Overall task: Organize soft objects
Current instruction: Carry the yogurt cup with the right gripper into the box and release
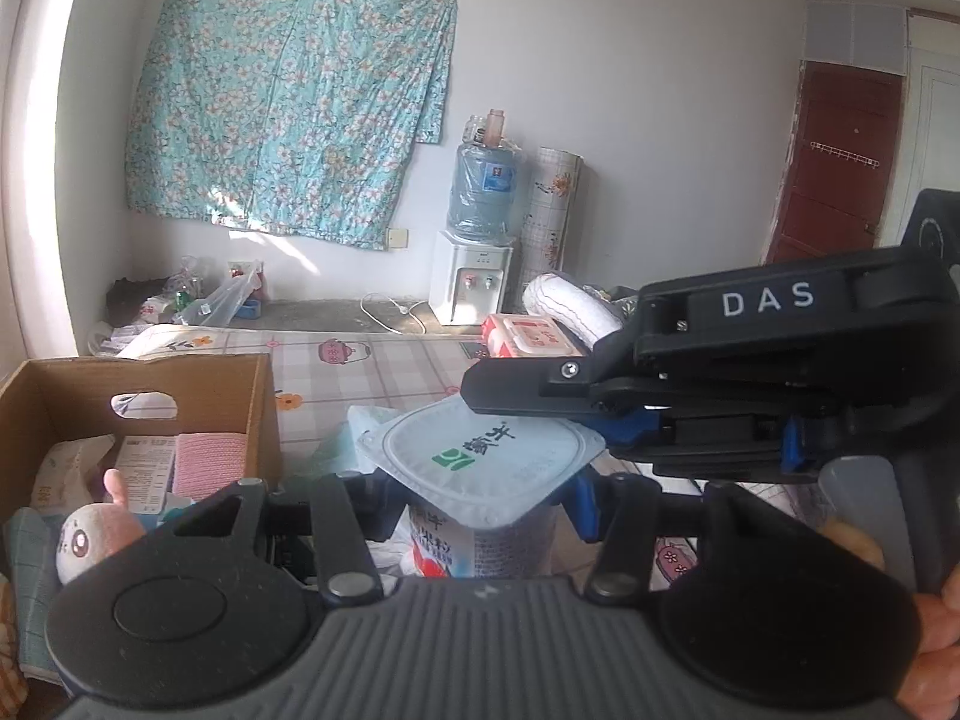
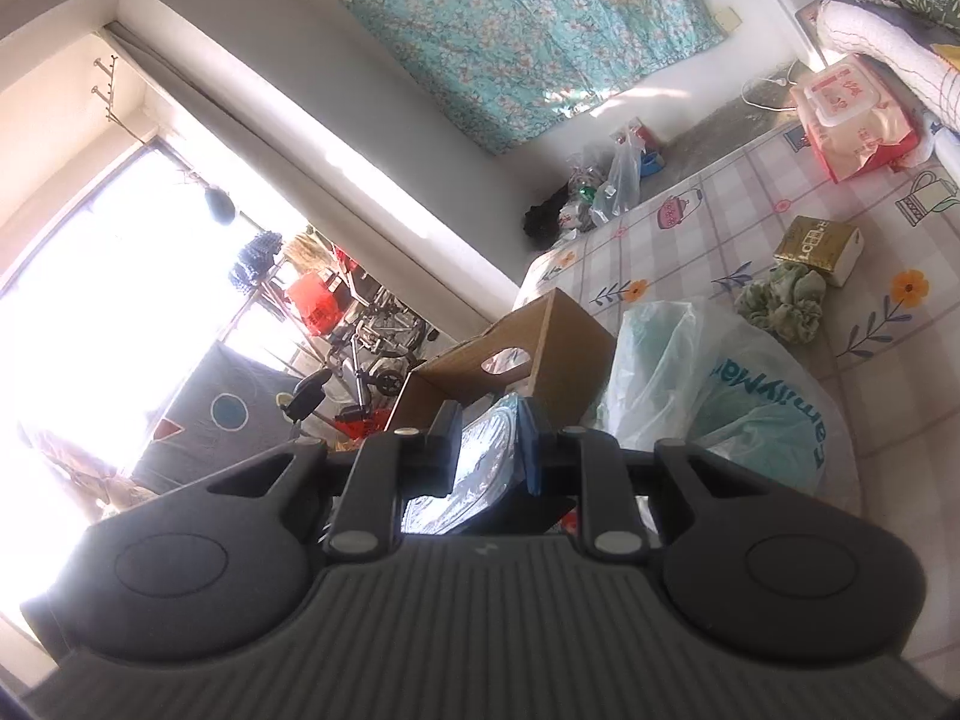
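Soft pack of wet wipes (image 1: 486,480): white-blue wrapper, a pale rounded flap label on its upper face with a green logo and Chinese characters; red print lower on the wrapper, partly hidden. It sits between the left gripper (image 1: 474,501) fingers, which stand about half open and clamp it on both sides, above the patterned bed sheet (image 1: 360,372) near the cardboard box (image 1: 258,408). The right gripper (image 1: 516,390) comes in from the right edge, marked "DAS" on its body, fingers nearly closed and pinching the edge of the same pack; in the right wrist view a crinkled blue-clear piece of it shows between the blue pads (image 2: 531,450). Box holds a pink knit cloth (image 1: 210,462), a tissue pack (image 1: 72,474) and a printed carton, text too small to read; a plush toy (image 1: 90,540) is cut off by the left gripper body. Plastic bag (image 2: 738,396) reads "FamilyMart", seen inverted. Red wipes pack (image 2: 852,120) and gold tissue pack (image 2: 819,246) lie nearer the bed's far edge, writing illegible.
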The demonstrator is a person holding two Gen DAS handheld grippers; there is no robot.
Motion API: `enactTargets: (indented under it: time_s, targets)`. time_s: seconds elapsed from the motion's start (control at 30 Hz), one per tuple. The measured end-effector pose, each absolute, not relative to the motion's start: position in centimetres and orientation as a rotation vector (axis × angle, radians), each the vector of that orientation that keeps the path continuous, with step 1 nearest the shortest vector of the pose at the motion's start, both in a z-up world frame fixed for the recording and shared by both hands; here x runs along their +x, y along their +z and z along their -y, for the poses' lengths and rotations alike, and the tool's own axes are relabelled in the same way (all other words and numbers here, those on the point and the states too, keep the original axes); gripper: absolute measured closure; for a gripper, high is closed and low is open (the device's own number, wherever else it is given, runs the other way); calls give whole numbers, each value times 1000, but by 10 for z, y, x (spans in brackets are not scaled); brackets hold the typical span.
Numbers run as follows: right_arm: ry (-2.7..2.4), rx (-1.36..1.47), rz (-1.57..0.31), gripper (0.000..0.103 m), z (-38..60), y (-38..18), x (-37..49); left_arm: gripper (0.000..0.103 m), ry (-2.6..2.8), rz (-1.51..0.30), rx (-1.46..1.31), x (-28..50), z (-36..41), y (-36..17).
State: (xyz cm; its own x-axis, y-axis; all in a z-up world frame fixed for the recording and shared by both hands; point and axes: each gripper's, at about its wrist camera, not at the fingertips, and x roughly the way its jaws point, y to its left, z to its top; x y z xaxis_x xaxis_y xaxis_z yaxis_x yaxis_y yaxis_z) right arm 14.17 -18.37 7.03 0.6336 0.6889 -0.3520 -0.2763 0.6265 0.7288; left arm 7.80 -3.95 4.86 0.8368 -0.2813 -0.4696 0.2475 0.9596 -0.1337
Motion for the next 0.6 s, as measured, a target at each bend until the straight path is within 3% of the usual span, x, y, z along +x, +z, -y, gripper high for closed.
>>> enactTargets:
  time_s: [0.3, 0.6]
  targets:
    - [773, 687, -913, 82, 38, 48, 168, 50, -105, -639, -138, 60, -89, 49]
    - [790, 638, -1237, 81, -65, -18, 184, 50, -45, -905, -253, 67, -186, -6]
